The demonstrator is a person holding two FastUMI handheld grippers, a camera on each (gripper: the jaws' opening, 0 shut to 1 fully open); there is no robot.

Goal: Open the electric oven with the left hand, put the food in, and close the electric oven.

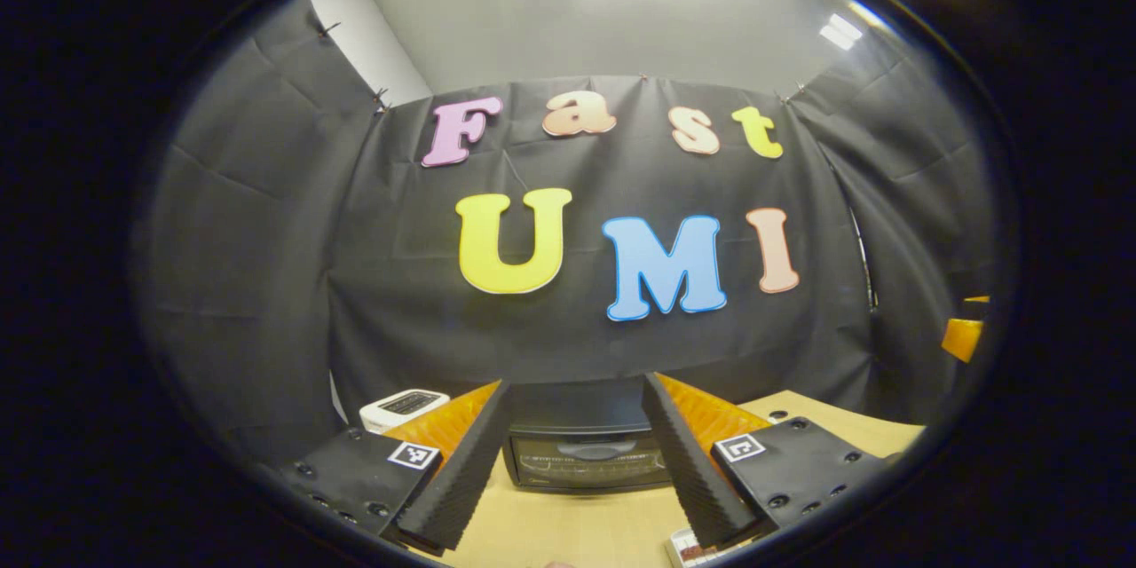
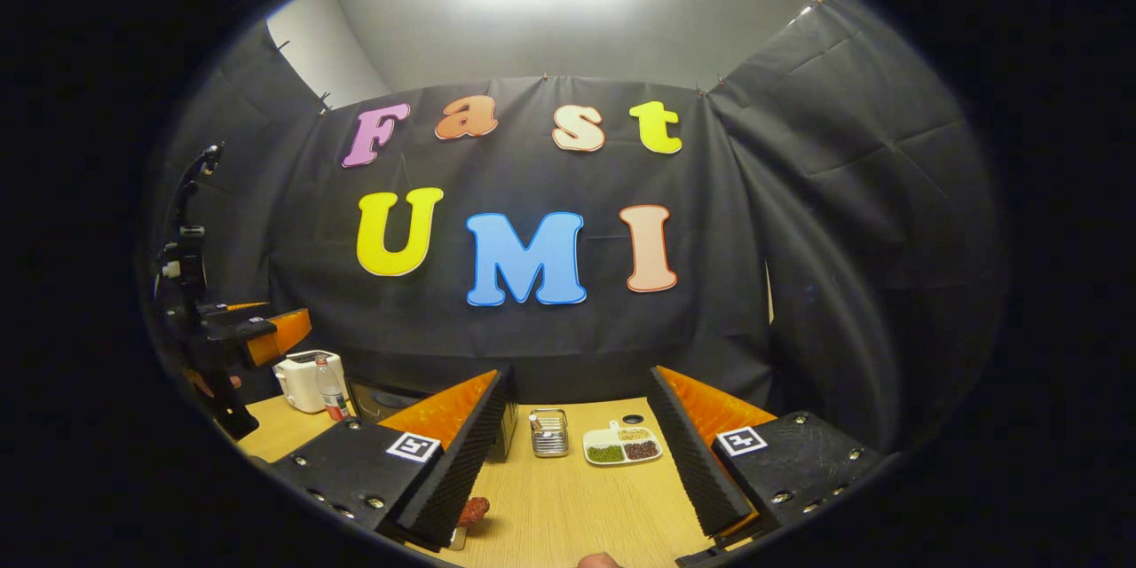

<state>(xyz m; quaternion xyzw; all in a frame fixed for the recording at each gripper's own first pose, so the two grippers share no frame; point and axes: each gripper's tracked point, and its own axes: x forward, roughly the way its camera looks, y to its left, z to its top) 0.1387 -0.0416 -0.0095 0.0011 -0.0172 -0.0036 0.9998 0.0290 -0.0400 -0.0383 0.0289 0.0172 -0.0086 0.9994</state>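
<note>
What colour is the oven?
Black, with a dark glass door; the oven shows best in the left gripper view.

Nothing here can really be read. The electric oven (image 1: 586, 460) has faint markings along its front panel, too blurred to make out, and the bottle (image 2: 330, 388) label is too small.

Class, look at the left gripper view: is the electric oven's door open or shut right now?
Shut. The electric oven shows its glass door upright against its front, handle at the top, framed between the open left gripper fingers.
</note>
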